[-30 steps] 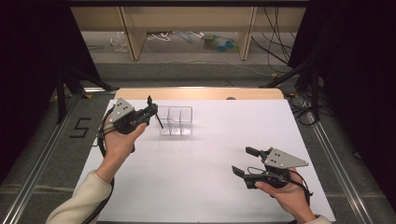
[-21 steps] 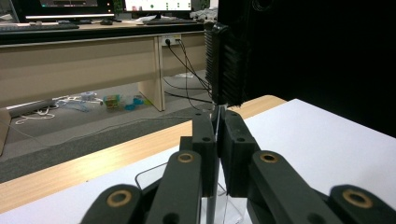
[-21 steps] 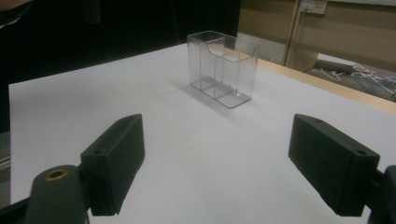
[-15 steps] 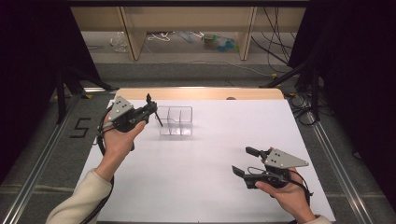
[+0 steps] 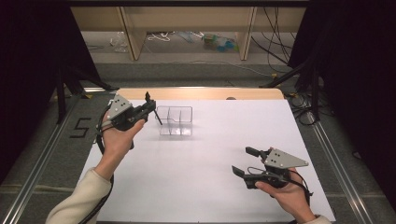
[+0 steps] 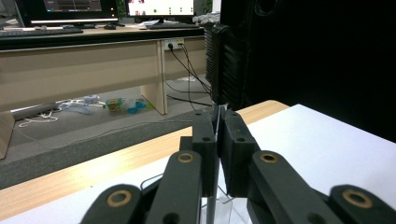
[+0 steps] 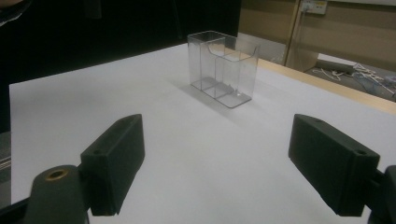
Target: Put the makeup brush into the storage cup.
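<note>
The table (image 5: 196, 182) wears a plain white sheet, with a strip of pale wood showing along its far edge. On the grey floor (image 5: 42, 140) to the left of it a dark figure five (image 5: 80, 127) is marked, and metal rails (image 5: 32, 179) run along the floor on both sides. Beyond the table stands a long wooden bench (image 5: 187, 18) on two flat legs; under it lie loose white cords (image 5: 161, 36) and a small heap of greenish clutter (image 5: 219, 42). Black cables (image 5: 275, 51) trail down at the right. On top of that bench, lit monitors (image 6: 72, 5) and a keyboard (image 6: 39, 31) sit in a row.
</note>
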`<state>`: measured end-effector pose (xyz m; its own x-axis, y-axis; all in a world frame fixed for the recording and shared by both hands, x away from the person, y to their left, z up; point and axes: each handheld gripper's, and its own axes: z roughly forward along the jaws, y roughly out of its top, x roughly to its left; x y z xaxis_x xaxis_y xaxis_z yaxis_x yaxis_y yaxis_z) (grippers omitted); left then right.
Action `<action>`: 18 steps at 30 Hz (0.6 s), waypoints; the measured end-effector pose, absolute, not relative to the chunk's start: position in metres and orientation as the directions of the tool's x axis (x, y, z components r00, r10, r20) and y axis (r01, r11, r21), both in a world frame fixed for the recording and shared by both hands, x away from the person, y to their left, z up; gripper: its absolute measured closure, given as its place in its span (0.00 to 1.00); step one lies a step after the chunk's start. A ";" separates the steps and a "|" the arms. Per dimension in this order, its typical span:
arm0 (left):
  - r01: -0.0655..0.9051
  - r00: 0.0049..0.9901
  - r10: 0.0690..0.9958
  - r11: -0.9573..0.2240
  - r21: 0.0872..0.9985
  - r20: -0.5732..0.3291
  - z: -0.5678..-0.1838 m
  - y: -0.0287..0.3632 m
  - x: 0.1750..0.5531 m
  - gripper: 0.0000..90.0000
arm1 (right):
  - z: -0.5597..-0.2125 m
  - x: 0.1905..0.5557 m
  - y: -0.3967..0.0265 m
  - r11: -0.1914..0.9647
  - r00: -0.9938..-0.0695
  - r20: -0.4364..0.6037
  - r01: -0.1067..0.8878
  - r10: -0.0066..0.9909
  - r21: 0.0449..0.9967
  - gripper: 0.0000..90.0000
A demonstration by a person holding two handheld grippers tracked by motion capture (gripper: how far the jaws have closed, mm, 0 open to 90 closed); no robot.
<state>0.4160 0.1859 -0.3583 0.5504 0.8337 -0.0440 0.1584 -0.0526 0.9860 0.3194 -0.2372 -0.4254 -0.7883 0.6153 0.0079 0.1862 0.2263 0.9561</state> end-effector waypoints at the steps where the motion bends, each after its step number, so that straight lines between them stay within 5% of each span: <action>1: 0.158 0.550 0.834 -0.053 0.986 -0.043 -0.358 0.186 0.416 0.95 | -0.425 0.319 -0.237 0.227 -0.789 0.007 0.186 0.615 0.956 0.22; 18: 0.155 0.550 0.834 -0.054 0.986 -0.041 -0.357 0.186 0.418 0.95 | -0.426 0.319 -0.237 0.237 -0.786 0.002 0.188 0.618 0.953 0.22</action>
<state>0.4185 0.1860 -0.3571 0.5500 0.8342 -0.0407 0.1554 -0.0543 0.9864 0.3194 -0.2370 -0.4258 -0.7859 0.6183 0.0018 0.1883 0.2366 0.9532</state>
